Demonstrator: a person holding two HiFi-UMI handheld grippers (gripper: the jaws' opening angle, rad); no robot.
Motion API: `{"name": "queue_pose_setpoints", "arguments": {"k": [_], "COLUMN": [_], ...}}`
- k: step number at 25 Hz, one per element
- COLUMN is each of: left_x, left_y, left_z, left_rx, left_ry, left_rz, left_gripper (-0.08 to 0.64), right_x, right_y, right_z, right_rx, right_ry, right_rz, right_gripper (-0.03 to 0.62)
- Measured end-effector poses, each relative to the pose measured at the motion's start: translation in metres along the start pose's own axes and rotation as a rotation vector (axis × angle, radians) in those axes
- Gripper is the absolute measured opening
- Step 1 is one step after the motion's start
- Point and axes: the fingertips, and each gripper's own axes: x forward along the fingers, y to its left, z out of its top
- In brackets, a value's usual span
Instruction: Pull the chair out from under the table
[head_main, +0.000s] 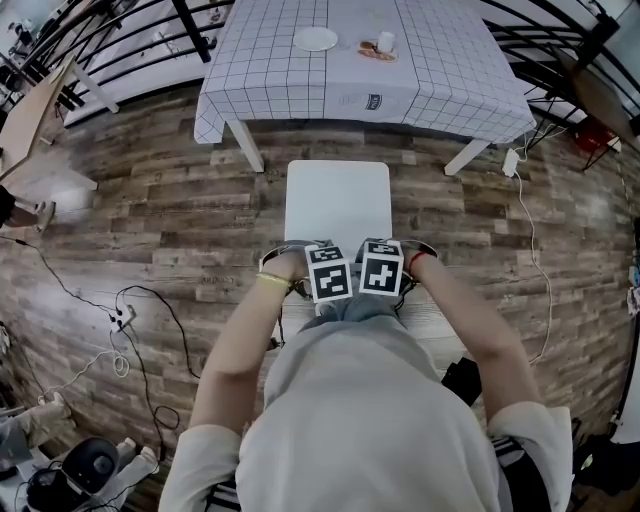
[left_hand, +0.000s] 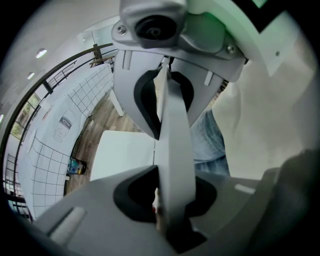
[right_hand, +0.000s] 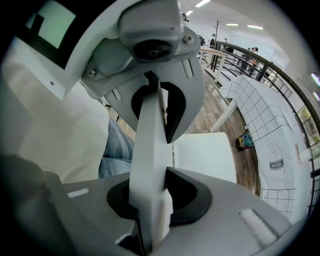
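The white chair (head_main: 338, 205) stands on the wood floor in front of the table (head_main: 360, 95) with its checked cloth, seat fully out from under it. Both grippers clamp the top edge of its backrest, side by side, pointing steeply down. In the head view my left gripper (head_main: 328, 275) and right gripper (head_main: 381, 268) show mostly as their marker cubes. In the left gripper view the backrest (left_hand: 172, 125) runs between the jaws of the left gripper (left_hand: 170, 150). The right gripper (right_hand: 152, 150) holds the backrest (right_hand: 150, 135) the same way. The seat (left_hand: 122, 152) (right_hand: 205, 155) lies beyond.
A plate (head_main: 315, 39) and a small cup (head_main: 385, 42) sit on the table. Cables (head_main: 130, 320) trail over the floor at left, and a power strip (head_main: 510, 162) lies by the right table leg. The person stands close behind the chair. Railings run behind the table.
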Motion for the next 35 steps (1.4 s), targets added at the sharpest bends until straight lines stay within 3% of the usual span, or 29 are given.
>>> {"name": "queue_pose_setpoints", "arguments": {"k": [35], "left_x": [-0.004], "left_y": [-0.014], "left_z": [0.001], "left_rx": [0.004], "left_ry": [-0.021], "left_rz": [0.000], "left_gripper": [0.100], "right_x": [0.000], "right_y": [0.012], "right_z": [0.001], "right_rx": [0.031], "right_ry": [-0.018], "right_rz": [0.010], "right_gripper": [0.092]}}
